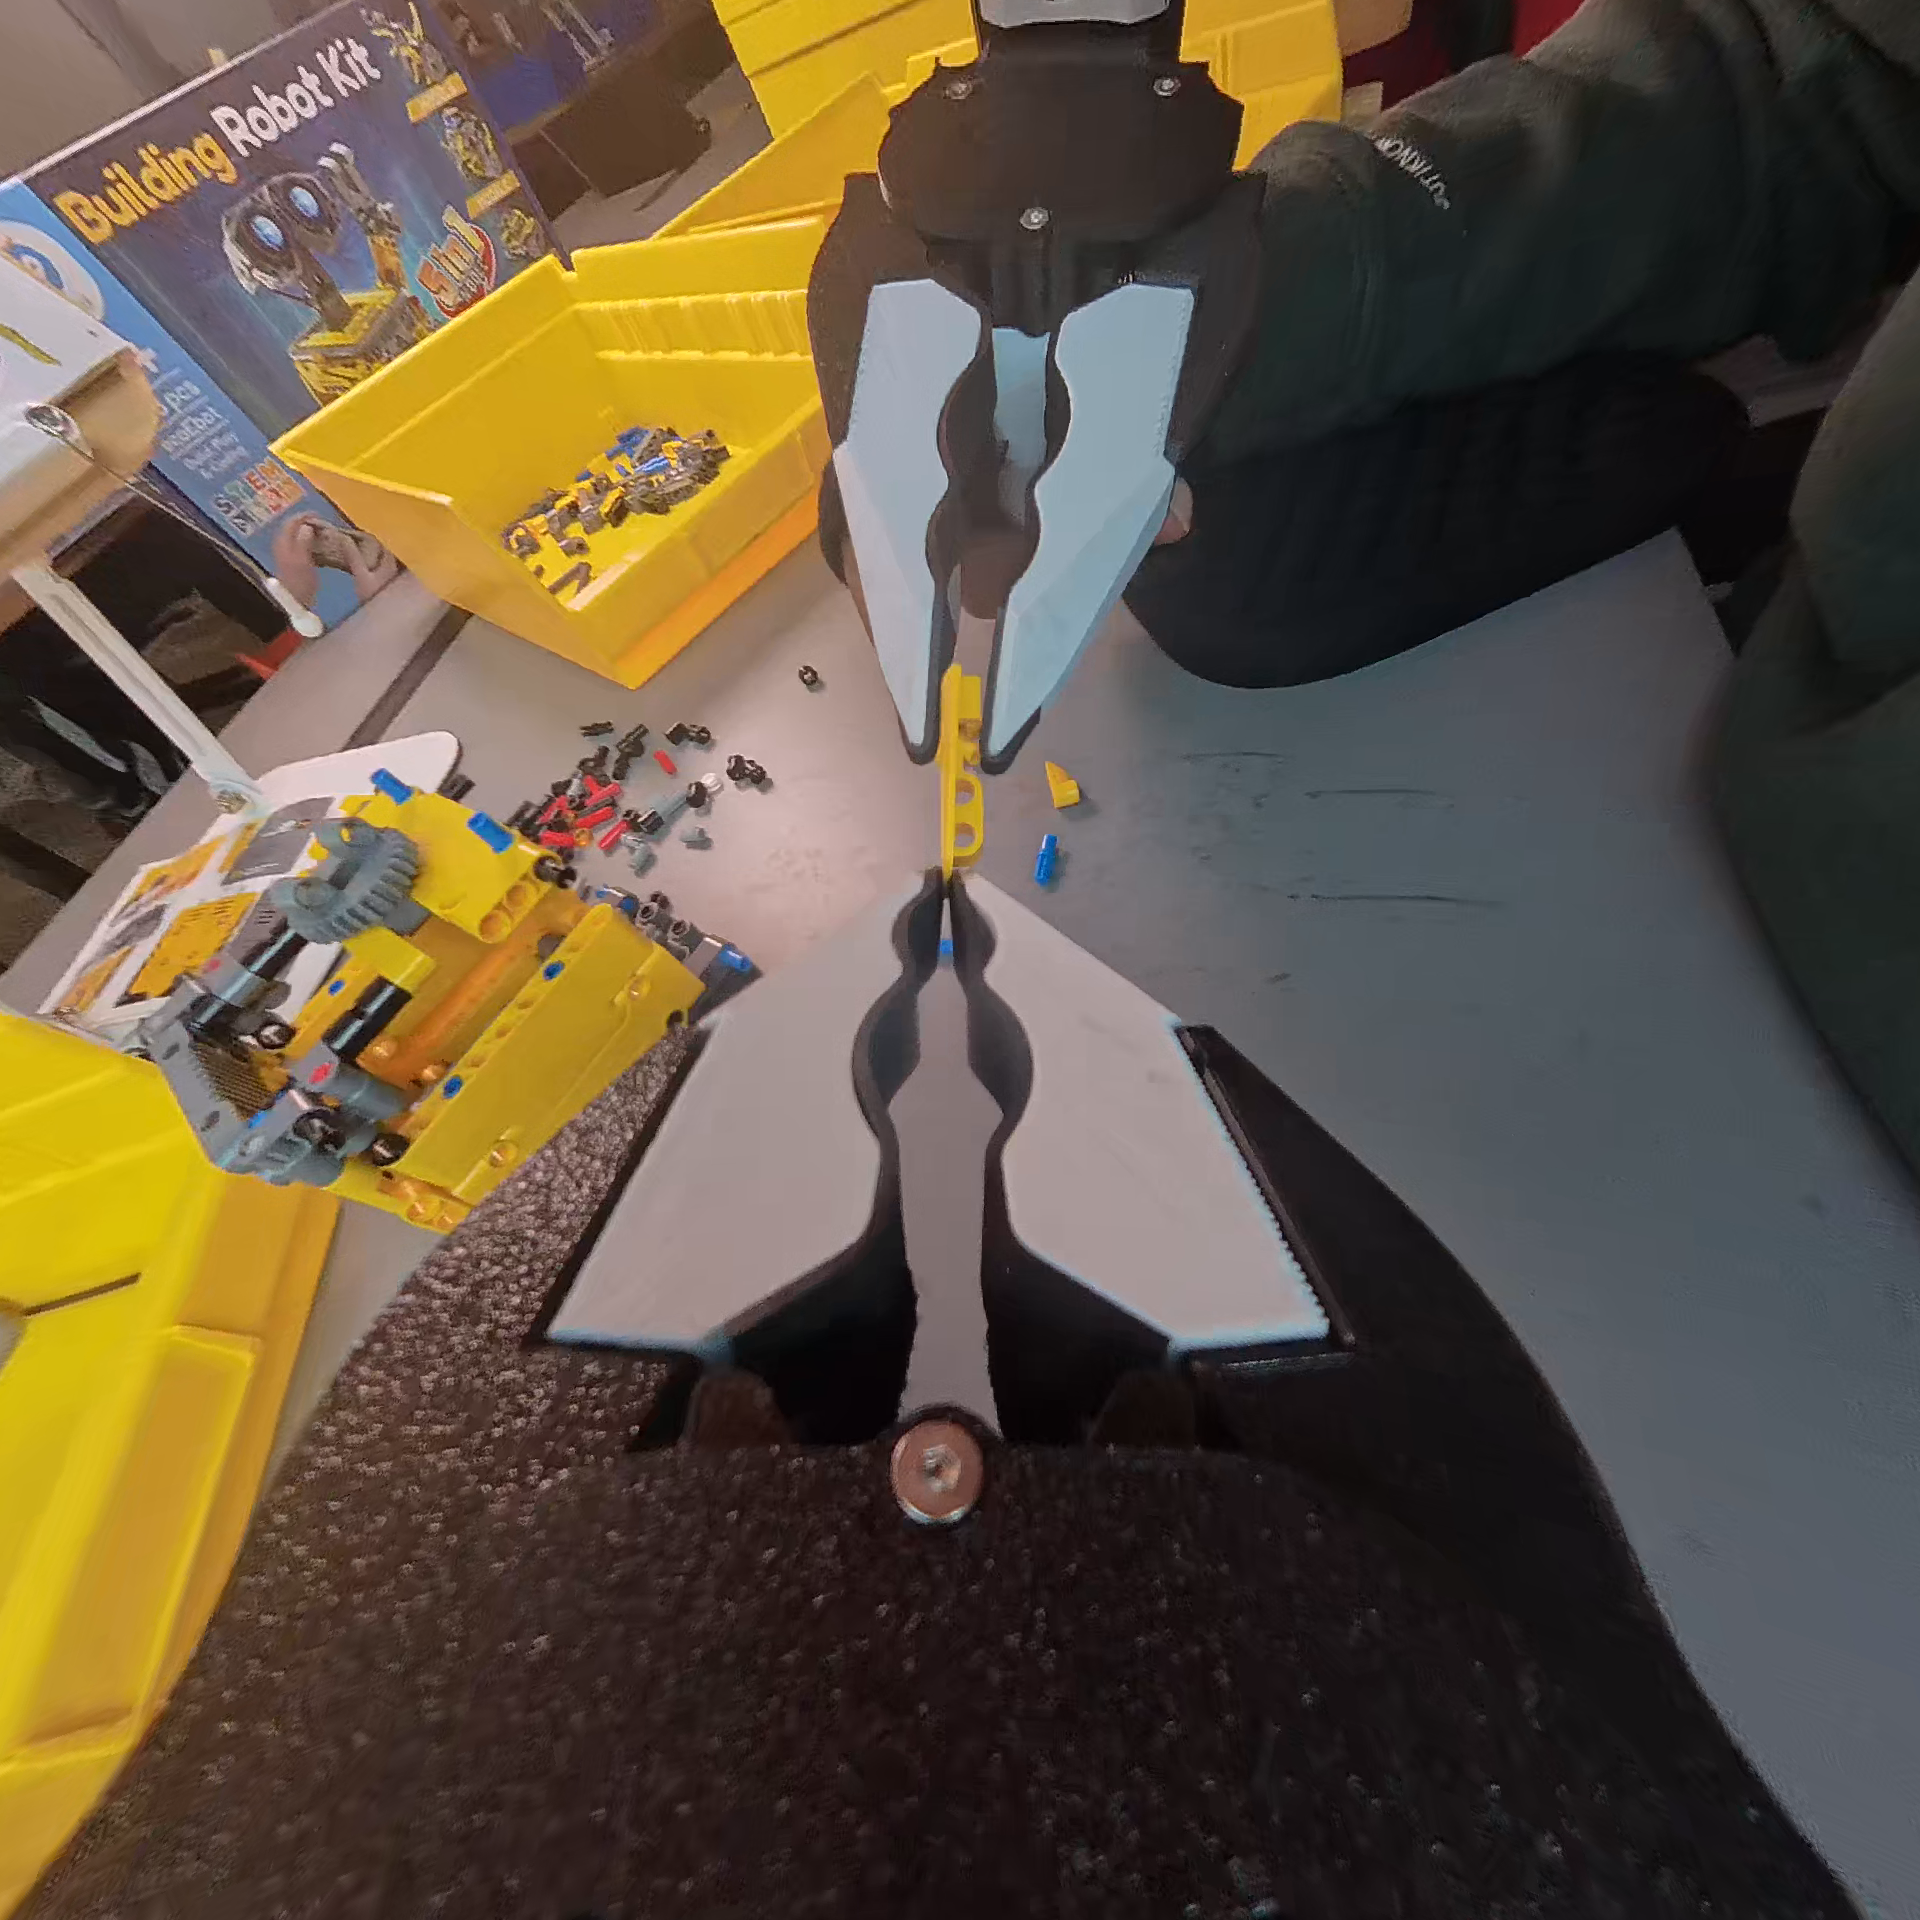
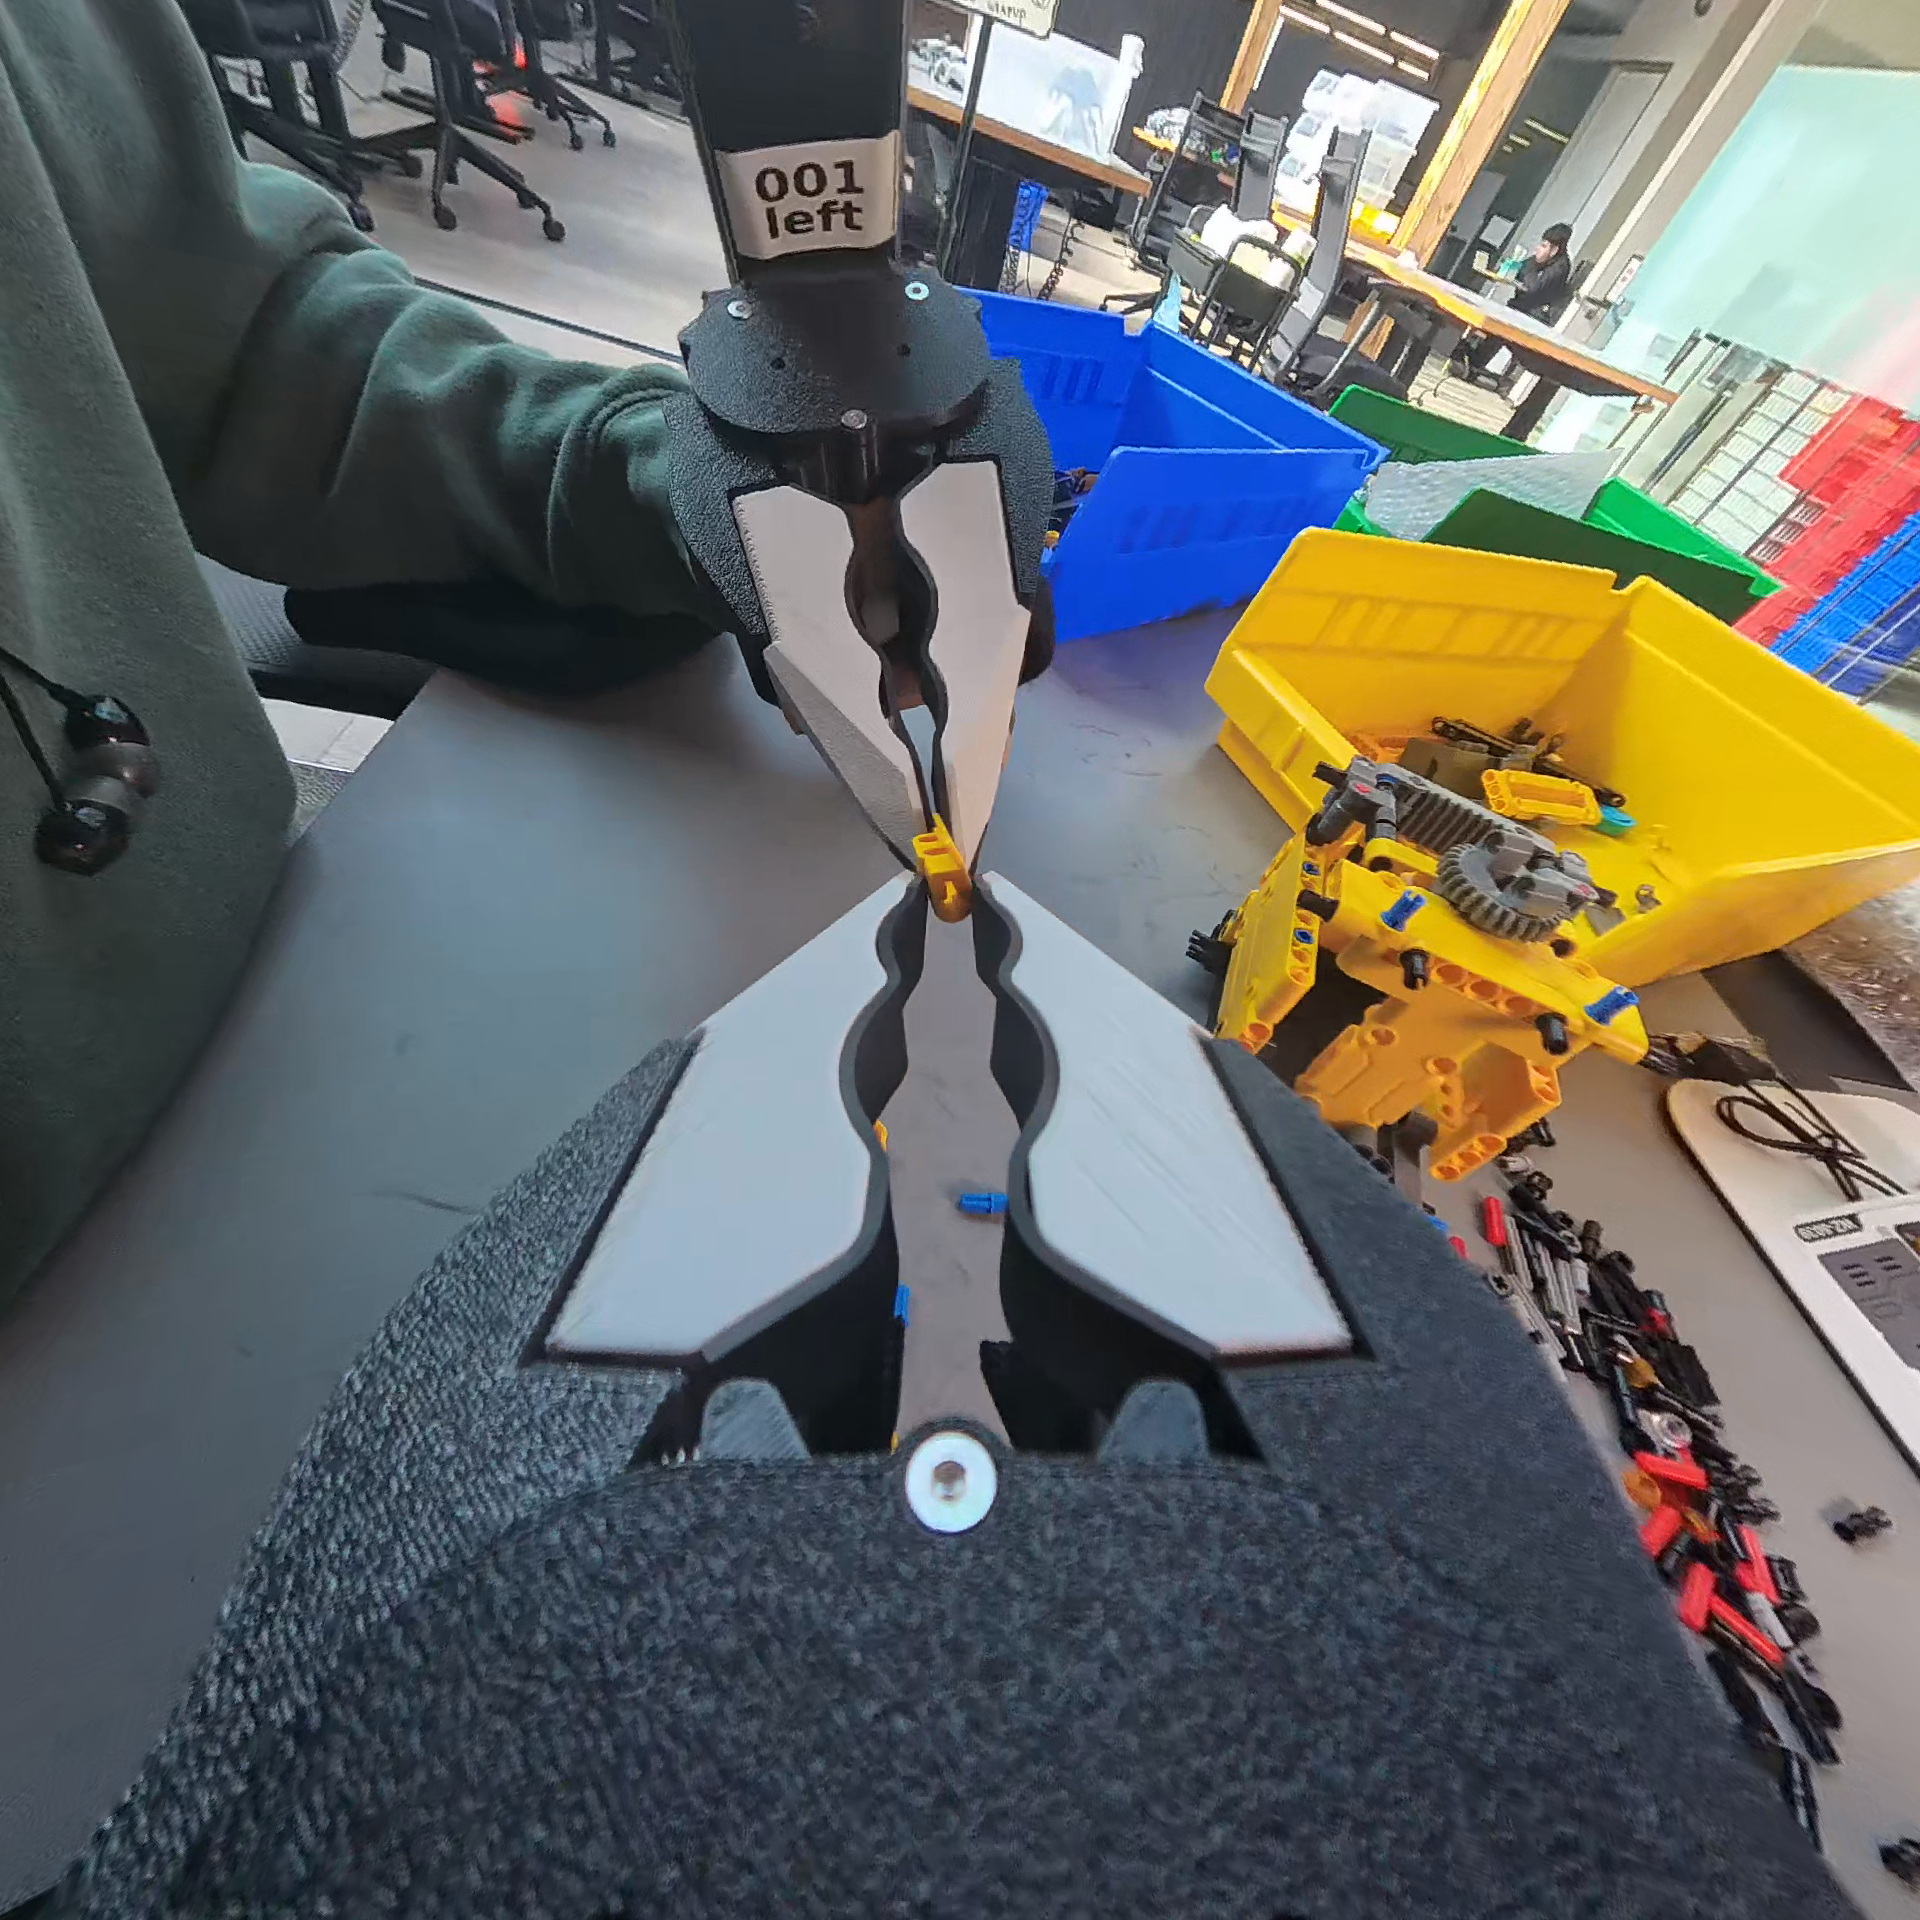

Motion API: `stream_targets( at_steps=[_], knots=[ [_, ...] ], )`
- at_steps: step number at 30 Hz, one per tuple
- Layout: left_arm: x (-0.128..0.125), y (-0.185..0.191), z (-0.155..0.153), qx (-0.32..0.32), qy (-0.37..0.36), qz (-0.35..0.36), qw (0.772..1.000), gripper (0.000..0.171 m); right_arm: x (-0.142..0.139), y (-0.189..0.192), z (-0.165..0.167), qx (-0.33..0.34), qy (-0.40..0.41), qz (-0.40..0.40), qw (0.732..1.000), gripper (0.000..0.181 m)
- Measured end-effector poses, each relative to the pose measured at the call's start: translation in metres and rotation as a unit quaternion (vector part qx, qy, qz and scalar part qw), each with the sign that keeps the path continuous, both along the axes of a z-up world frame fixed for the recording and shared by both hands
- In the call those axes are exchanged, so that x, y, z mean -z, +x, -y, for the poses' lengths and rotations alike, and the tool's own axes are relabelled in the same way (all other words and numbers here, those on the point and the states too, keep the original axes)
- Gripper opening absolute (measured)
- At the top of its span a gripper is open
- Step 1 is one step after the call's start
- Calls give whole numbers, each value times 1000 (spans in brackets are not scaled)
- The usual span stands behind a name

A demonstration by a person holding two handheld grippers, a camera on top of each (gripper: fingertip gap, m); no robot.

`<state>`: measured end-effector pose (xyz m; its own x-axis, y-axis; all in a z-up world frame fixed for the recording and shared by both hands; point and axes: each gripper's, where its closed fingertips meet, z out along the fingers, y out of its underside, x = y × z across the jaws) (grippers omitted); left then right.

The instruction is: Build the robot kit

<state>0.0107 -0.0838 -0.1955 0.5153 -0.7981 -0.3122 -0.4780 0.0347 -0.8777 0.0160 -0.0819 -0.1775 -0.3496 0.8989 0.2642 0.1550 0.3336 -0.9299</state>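
Closest in, both pairs of tongs meet tip to tip over the grey table (image 1: 1403, 831). My left gripper (image 1: 948, 883) has its jaws pressed almost together, with only a sliver between the tips, nipping the near end of a yellow holed beam (image 1: 961, 800). My right gripper (image 2: 948, 894) is opened just the width of that beam and clamps its other end. The beam hangs in the air between them, clear of the tabletop.

Of everything around me the table is the largest. The left wrist view shows a wide bare stretch of it to the right of the beam, scuffed, running out to an edge by my dark green sleeve (image 1: 1507, 364). Bins crowd the other side. A yellow bin of small parts (image 1: 436, 447) stands beyond the tips, a second yellow bin (image 2: 1714, 748) sits behind the model, and a blue bin (image 2: 1195, 499) lies farther back. A printed kit box (image 1: 312, 208) leans upright behind the first bin.

Next comes the half-built yellow model (image 1: 436, 997) with its grey gear, lying just beside my left gripper and resting partly on a printed sheet (image 1: 156, 914). A scatter of black and red pins (image 1: 623, 800) lies between the model and the beam.

Smallest are a yellow wedge piece (image 1: 1062, 784) and a blue pin (image 1: 1047, 860), which lie on the table just beside the beam.
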Motion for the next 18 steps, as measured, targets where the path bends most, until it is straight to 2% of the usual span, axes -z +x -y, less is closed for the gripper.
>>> stream_targets(
  at_steps=[7, 18],
  knots=[
    [-1, -1, -2, -8, 28, -20, 999, 0, 0, 0, -1, -1, -9, 1, 1000, 8],
    [-4, 2, -1, -1, 12, 9, 1000, 0, -3, 3, 2, -18, 6, -16, 1000, 7]
  ],
)
